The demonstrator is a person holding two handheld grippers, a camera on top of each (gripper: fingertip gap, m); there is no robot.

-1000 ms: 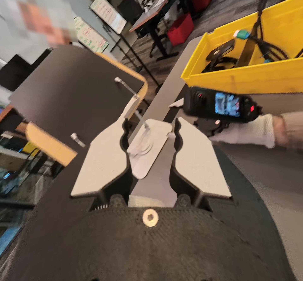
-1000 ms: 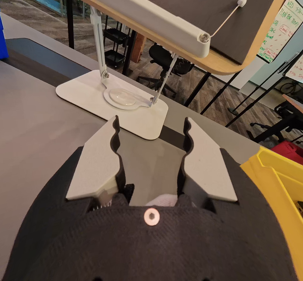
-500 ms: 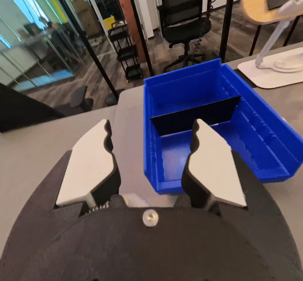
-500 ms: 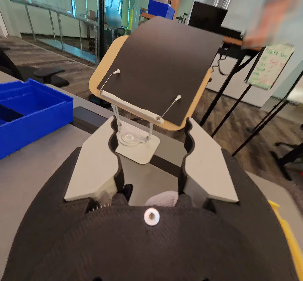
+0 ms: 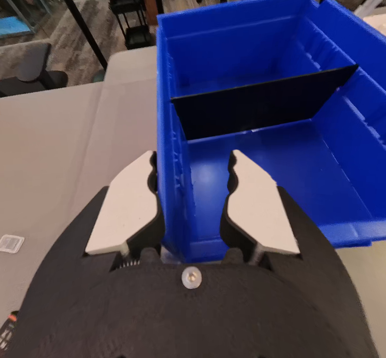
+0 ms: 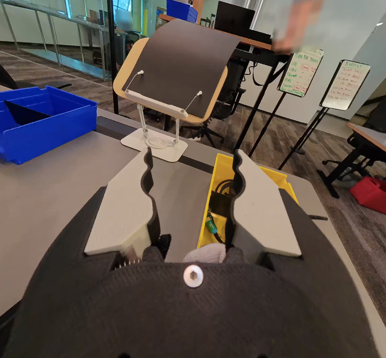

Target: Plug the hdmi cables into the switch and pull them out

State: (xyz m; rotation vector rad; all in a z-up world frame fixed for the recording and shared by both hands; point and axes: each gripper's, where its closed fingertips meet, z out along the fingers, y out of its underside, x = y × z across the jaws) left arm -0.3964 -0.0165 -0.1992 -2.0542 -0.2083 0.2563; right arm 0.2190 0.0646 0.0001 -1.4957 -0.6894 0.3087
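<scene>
Your left gripper point(image 5: 192, 158) is spread wide w/ nothing between the fingers, hanging over the near left corner of the blue bin point(image 5: 334, 41); its left finger sits outside the bin's left wall, right finger over the near compartment. Black divider point(image 5: 261, 105) splits the bin into two compartments, both bare as far as you can see. Your right gripper point(image 6: 192, 153) is also wide open & holding nothing, above the grey table point(image 6: 52, 191). Yellow bin point(image 6: 219, 166) sits just below its right finger, w/ black cables point(image 6: 222, 185), a black box-like item point(image 6: 219, 203) (can't tell if it's the switch) & a green-tipped connector point(image 6: 211, 225) inside. Book stand point(image 6: 173, 76) w/ black sheet stands at the table's far edge, between the two bins. Two whiteboards point(image 6: 300, 72) stand on the floor beyond.
</scene>
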